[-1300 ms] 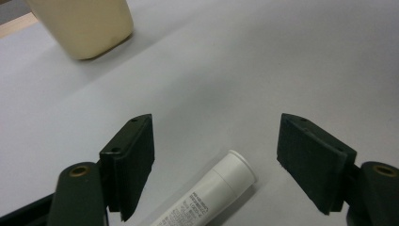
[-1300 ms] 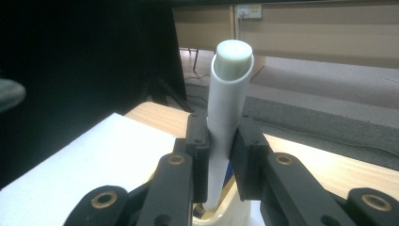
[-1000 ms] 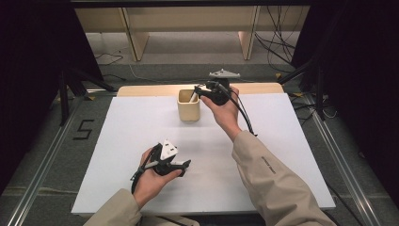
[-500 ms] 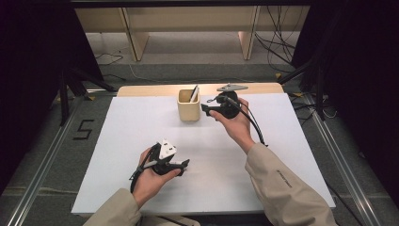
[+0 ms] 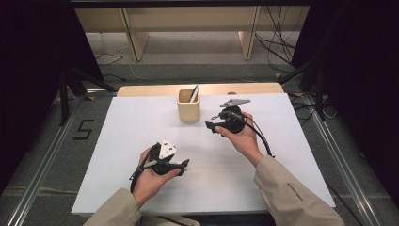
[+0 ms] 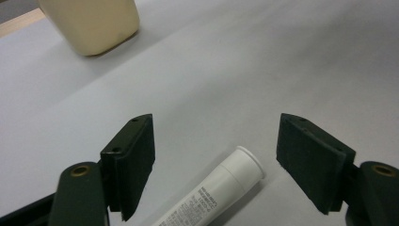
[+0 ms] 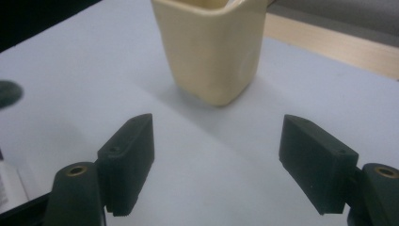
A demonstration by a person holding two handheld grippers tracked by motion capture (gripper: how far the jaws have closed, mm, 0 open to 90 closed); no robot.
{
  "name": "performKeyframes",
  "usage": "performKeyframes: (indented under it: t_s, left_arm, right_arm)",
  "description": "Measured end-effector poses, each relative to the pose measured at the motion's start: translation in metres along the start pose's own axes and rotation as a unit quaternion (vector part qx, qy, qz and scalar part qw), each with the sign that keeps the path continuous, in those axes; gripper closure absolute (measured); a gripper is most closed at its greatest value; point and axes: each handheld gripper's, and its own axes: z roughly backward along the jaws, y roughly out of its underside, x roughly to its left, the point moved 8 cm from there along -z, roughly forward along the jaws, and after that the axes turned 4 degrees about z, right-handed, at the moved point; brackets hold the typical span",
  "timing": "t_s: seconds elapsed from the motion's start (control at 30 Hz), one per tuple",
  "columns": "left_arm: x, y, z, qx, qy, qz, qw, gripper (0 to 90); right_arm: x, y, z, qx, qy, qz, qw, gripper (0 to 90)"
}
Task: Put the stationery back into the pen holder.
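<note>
- White table sheet (image 5: 291, 155): work surface.
- Cream cup (image 5: 188, 105), at 12 o'clock on the sheet; a pen (image 5: 194, 93) stands inside.
- Right gripper (image 5: 212, 127): a second ago at the cup's rim, now withdrawn towards 4 o'clock of the cup; its jaws have just been opening and stand apart, empty. Judged: pen delivered.
- Left gripper (image 6: 214, 162): unmoved at 7 o'clock; jaws apart, straddling without touching the white tube (image 6: 214, 193), probably next.

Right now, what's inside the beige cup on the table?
A white pen-like stick leans out of the beige cup, its tip above the rim. Its lower part and the cup's bottom are hidden by the wall.
</note>
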Motion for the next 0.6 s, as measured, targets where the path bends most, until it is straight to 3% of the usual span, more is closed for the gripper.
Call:
performKeyframes:
  t_s: [0.37, 0.6]
  left_arm:
    - [0.012, -0.003, 0.003, -0.002, -0.003, 0.011, 0.9999, 34.2]
    - [0.021, 0.001, 0.002, 0.017, 0.005, 0.012, 0.9998, 35.7]
  right_arm:
    - [0.010, 0.034, 0.020, 0.036, -0.019, 0.022, 0.9989, 27.9]
    - [0.013, 0.053, 0.032, 0.048, -0.025, 0.031, 0.9981, 28.7]
